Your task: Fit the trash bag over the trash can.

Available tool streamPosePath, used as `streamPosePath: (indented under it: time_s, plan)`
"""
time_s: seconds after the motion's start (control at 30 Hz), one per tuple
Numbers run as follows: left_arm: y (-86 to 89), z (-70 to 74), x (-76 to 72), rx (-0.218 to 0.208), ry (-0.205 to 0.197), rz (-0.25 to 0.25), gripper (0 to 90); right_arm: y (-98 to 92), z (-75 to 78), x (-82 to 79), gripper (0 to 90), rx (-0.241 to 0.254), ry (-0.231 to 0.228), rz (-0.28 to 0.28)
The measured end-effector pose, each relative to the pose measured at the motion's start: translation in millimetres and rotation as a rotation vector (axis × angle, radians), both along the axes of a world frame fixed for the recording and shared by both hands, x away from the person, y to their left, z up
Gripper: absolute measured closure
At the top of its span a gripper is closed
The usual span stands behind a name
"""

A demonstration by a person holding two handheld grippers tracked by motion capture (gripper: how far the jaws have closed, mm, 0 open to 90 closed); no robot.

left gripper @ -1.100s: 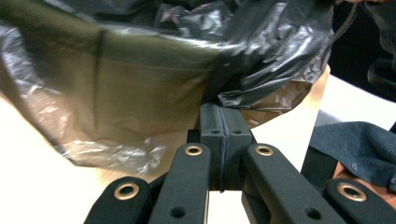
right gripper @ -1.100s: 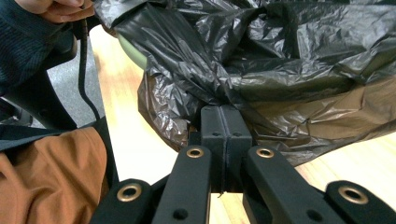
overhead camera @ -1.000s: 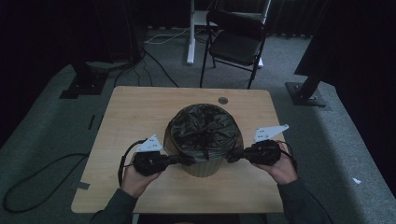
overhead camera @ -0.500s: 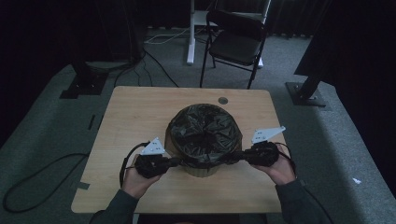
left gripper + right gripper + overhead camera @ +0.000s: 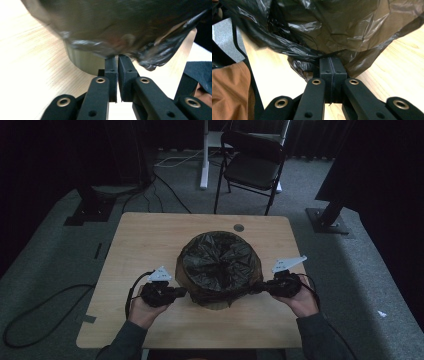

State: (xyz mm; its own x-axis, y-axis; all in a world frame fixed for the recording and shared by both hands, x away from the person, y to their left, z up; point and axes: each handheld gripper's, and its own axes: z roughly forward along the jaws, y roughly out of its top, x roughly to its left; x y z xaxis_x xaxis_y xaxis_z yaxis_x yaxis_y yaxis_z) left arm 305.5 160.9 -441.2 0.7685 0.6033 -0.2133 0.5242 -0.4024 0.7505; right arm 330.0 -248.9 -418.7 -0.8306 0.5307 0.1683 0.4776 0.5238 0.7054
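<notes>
A dim room with grey floor holds a wooden worktop [image 5: 150, 245] at frame centre. On it stands a round bin [image 5: 218, 267], upright, mouth up, wrapped in a crumpled black bag [image 5: 332, 27]. The right claw [image 5: 332, 59] pinches the bag; the left claw [image 5: 118, 57], just parted slightly, sits at the bag's hem.

- A black plastic bag [image 5: 218, 265] lined a round bin [image 5: 85, 61], crumpled film folded down over its rim.
- The bin stood upright at the bench's [image 5: 140, 240] near middle.
</notes>
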Motion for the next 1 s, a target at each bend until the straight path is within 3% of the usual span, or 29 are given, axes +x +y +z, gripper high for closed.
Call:
streamPosePath:
  time_s: [0.03,0.1,0.13,0.2,0.3,0.47,0.8,1.0]
  plan:
    - [1.9,1.7,-0.7,-0.015,-0.003,0.0,80.7,-0.2,0.6,-0.9,89.1,0.004,-0.001,0.003]
    - [6.1,7.7,-3.5,-0.034,-0.022,0.002,77.0,-1.6,3.7,-3.4,77.1,0.023,-0.021,0.008]
    - [6.1,7.7,-3.5,-0.034,-0.022,0.002,74.8,-1.6,3.7,-3.4,77.1,0.023,-0.021,0.008]
    - [10.6,16.9,-8.1,-0.058,-0.047,0.0,72.3,-6.8,11.8,-7.2,66.0,0.074,-0.043,0.026]
    - [13.5,27.9,-13.0,-0.075,-0.079,-0.009,69.3,-12.1,19.8,-11.2,60.4,0.106,-0.065,0.033]
    - [13.1,44.9,-15.5,-0.1,-0.118,-0.028,66.3,-18.4,27.9,-11.8,58.4,0.139,-0.091,0.003]
    - [0.6,72.5,-0.3,-0.15,-0.149,-0.073,61.6,-10.2,26.2,-1.8,58.6,0.115,-0.103,-0.045]
    - [-16.4,85.7,14.9,-0.136,-0.153,-0.11,59.0,-3.9,26.4,-0.3,58.6,0.11,-0.113,-0.042]
